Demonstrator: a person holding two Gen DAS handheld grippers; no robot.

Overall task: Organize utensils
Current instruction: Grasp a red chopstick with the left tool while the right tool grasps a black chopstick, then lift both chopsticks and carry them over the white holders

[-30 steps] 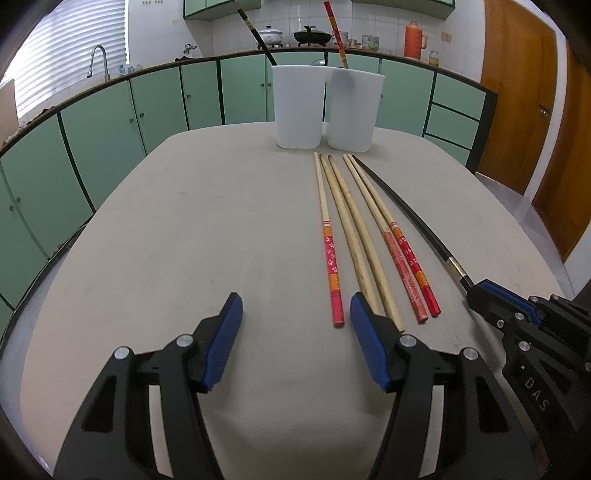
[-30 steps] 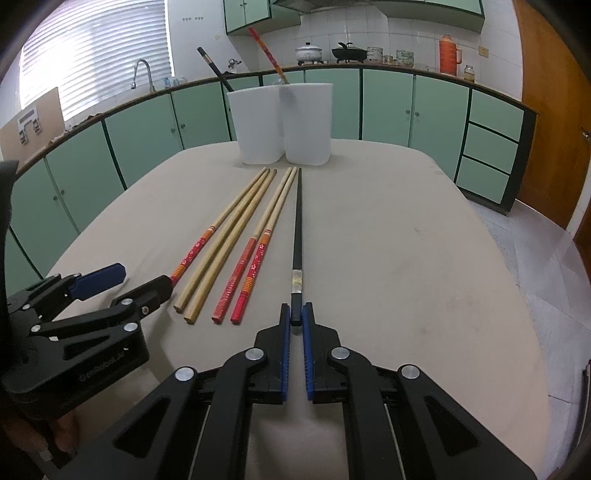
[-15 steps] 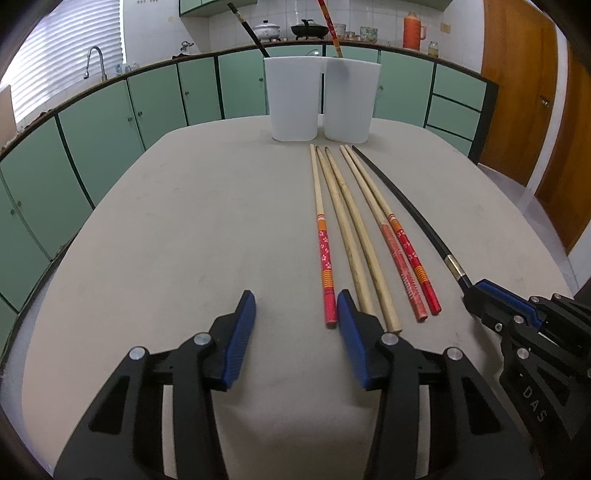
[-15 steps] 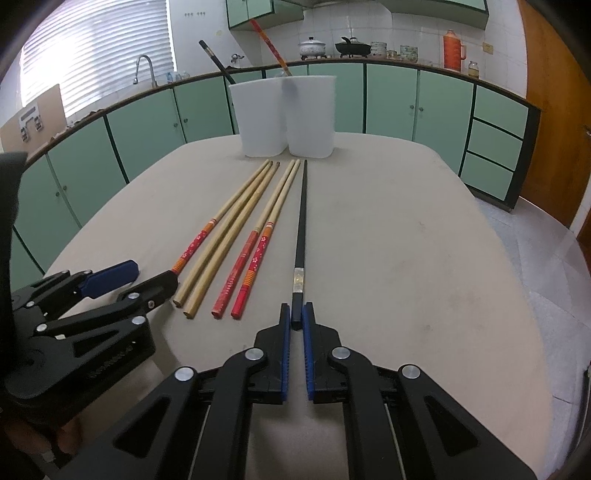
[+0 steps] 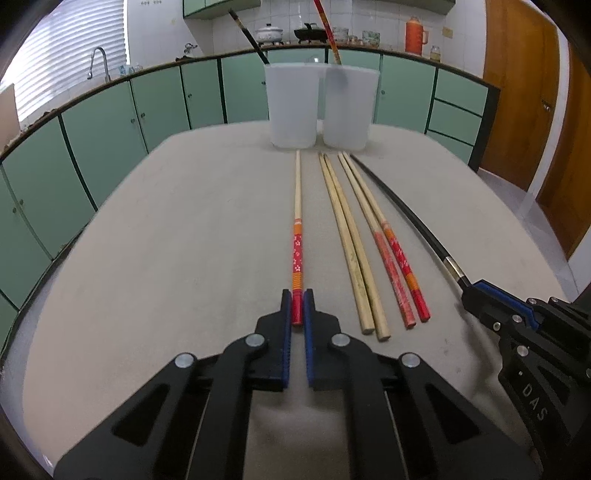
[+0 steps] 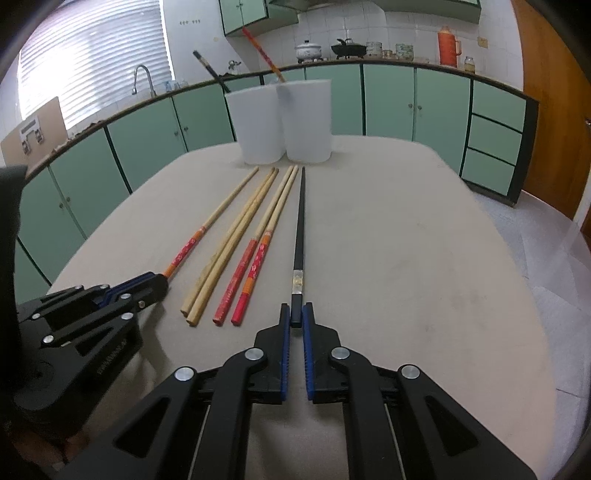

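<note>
Clamping a red-ended chopstick (image 5: 297,254), the left hand-held gripper (image 5: 297,308); the right hand-held gripper (image 6: 296,318) clamps a black chopstick (image 6: 300,229).

A home kitchen, plainly. Green cabinets (image 6: 388,103) running all along the back beneath a dark counter edge, with more (image 6: 242,14) hung on the white-tiled wall (image 6: 354,22). A sink tap (image 6: 142,77) under a blinded window (image 6: 92,62). On the counter — a lidded pot (image 6: 308,50), a black wok (image 6: 347,48), stacked bowls, an orange flask (image 6: 447,42). A wooden door (image 5: 524,96) past the bench's (image 5: 184,240) right edge. Chopsticks laid out before two white tubs (image 5: 319,107) at the bench's far edge — household ware.
</note>
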